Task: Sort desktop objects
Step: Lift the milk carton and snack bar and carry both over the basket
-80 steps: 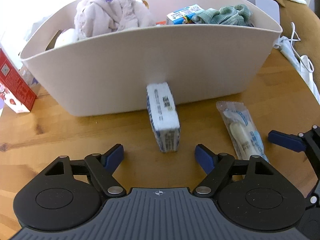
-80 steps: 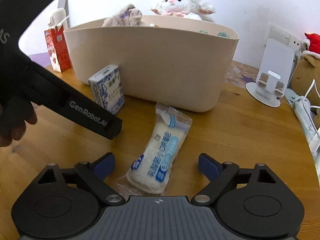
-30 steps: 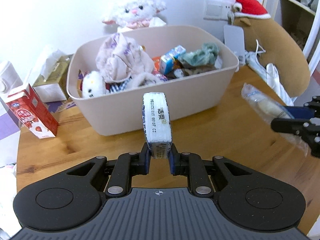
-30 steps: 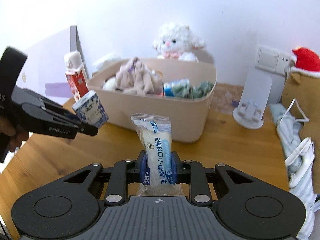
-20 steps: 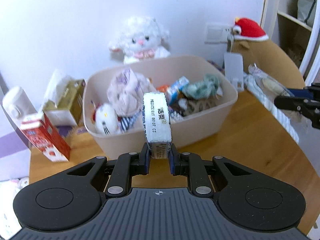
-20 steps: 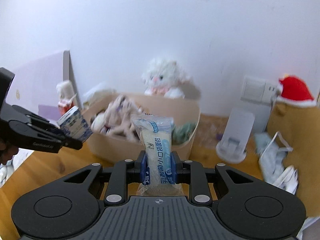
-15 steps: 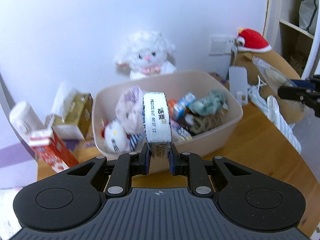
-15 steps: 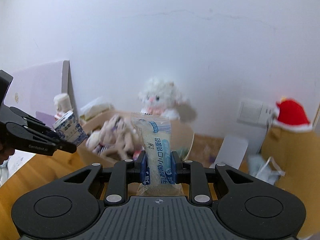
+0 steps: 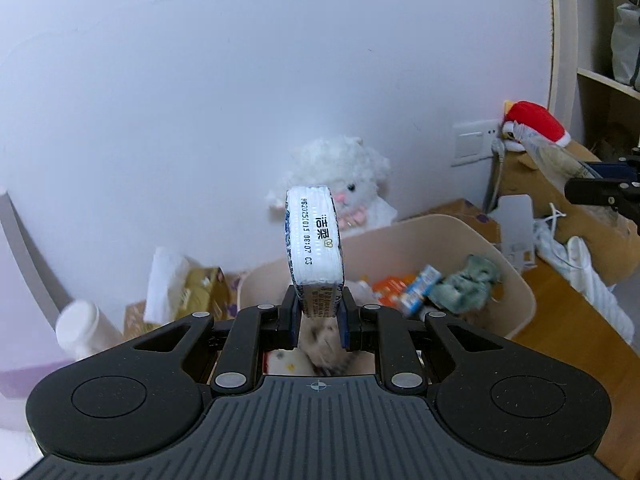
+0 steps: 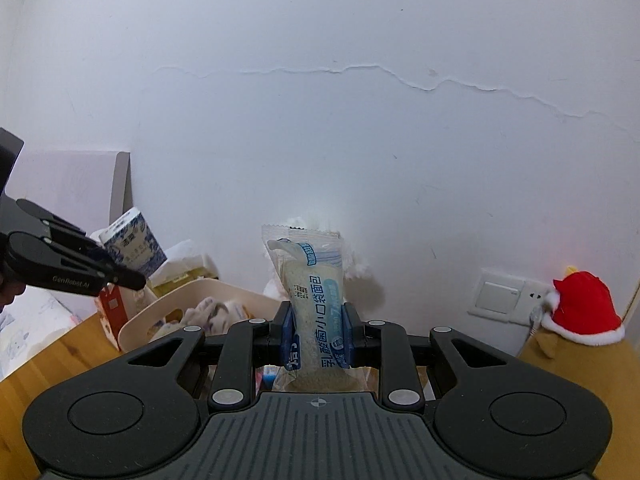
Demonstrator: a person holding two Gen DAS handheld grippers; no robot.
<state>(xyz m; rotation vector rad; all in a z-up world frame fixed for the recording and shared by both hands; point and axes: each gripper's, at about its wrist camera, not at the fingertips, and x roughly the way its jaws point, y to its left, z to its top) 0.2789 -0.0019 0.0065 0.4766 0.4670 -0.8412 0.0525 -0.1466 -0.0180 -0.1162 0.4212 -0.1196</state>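
Both grippers are up in the air above the wooden surface (image 9: 568,312), each with something pinched between its fingers. The left gripper (image 9: 318,322) clamps the lower end of a tissue pack (image 9: 315,248), which stands on edge with its printed side facing the camera (blue-patterned wrap, black lettering). Below and beyond it sits the beige bin (image 9: 516,300), holding a grey-green cloth (image 9: 466,284), a small blue carton (image 9: 420,286) and other blurred bits. A white plush lamb (image 9: 344,176) leans against the wall behind the bin, and a red-hatted brown plush (image 9: 536,120) sits towards the surface's right edge. The right gripper (image 10: 316,338) grips a bread packet (image 10: 310,292) upright, its crimped top end highest. From the right wrist view the left gripper shows at the left edge, tissue pack aloft.
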